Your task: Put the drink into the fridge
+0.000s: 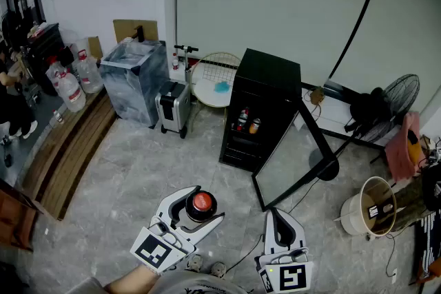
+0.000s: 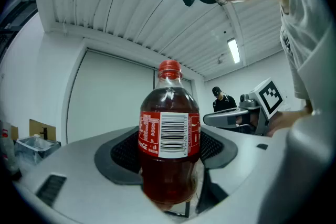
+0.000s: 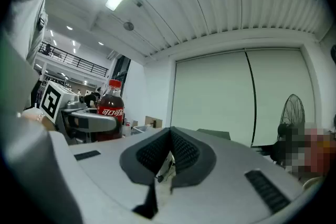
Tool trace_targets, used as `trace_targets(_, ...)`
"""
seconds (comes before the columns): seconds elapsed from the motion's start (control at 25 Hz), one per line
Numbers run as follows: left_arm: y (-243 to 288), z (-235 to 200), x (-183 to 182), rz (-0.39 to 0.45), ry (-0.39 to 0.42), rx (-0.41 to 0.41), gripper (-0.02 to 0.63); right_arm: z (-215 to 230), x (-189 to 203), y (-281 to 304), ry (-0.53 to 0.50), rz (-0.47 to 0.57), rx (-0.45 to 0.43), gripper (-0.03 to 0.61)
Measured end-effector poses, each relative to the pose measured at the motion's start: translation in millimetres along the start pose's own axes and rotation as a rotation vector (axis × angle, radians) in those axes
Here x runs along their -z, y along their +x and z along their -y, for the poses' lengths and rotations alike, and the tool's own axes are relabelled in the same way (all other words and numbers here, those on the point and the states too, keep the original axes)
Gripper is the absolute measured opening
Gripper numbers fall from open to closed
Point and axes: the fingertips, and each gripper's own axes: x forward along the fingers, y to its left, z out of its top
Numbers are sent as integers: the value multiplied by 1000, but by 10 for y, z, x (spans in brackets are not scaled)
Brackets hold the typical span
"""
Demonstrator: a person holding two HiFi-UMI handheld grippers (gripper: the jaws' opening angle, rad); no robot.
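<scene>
A cola bottle (image 1: 201, 203) with a red cap and red label stands upright between the pads of my left gripper (image 1: 199, 208), low in the head view. In the left gripper view the bottle (image 2: 169, 134) fills the centre, and the left gripper (image 2: 169, 168) is shut on its lower body. My right gripper (image 1: 278, 217) is beside it on the right, its pads pressed together with nothing between them (image 3: 167, 161). The black fridge (image 1: 265, 100) stands ahead across the floor. Its glass door (image 1: 293, 158) is swung open towards me, and a few drinks (image 1: 248, 122) sit on a shelf inside.
A tan bucket (image 1: 372, 206) and a standing fan (image 1: 400, 96) are to the right of the fridge. To its left are a round wire table (image 1: 217, 79), a small suitcase (image 1: 172, 107) and a grey bin (image 1: 134, 76). Water jugs (image 1: 72, 89) sit on a wooden ledge (image 1: 69, 148).
</scene>
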Motion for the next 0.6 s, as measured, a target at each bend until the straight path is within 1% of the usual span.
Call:
trace_targets(0.24,-84,-87,23,-1,-20,-3,319,-110,-36,53,14,13,-4,6)
trace_targets(0.6,-332,-294,90,-3,-31,10,319,-432,0,200,21,14,-3,6)
